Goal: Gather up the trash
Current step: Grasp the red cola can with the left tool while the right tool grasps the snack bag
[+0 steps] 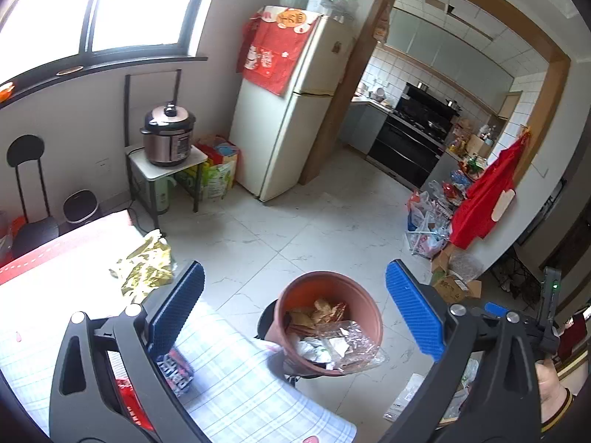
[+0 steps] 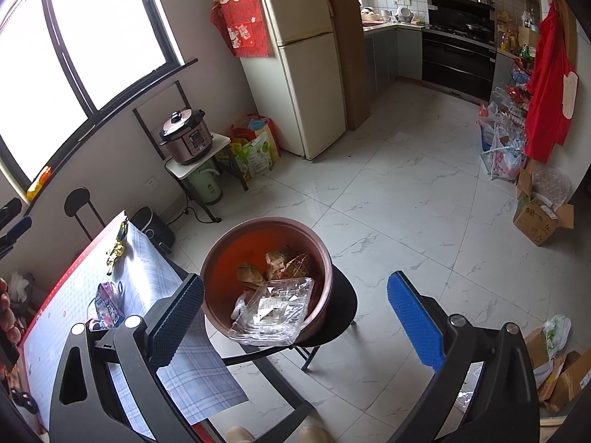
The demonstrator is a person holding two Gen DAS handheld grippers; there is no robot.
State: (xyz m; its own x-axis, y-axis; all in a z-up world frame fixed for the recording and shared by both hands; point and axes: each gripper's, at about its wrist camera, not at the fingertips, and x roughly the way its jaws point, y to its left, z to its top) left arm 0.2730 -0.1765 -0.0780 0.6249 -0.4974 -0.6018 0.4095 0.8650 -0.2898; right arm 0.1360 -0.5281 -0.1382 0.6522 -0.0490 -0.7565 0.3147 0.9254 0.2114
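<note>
From the left wrist, the left gripper hangs spread wide and empty above the terracotta trash pot; a crumpled gold wrapper lies on the table left of the pot. From the right wrist, the right gripper is likewise spread and empty beside the pot, whose clear plastic clamshell overhangs its near rim, while a red-and-black snack packet lies on the table to the pot's left.

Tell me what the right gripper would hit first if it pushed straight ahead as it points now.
Probably the clear plastic clamshell container lying atop the trash in the round terracotta-coloured bin. The open right gripper points at it with nothing between, though depth is unclear.
</note>
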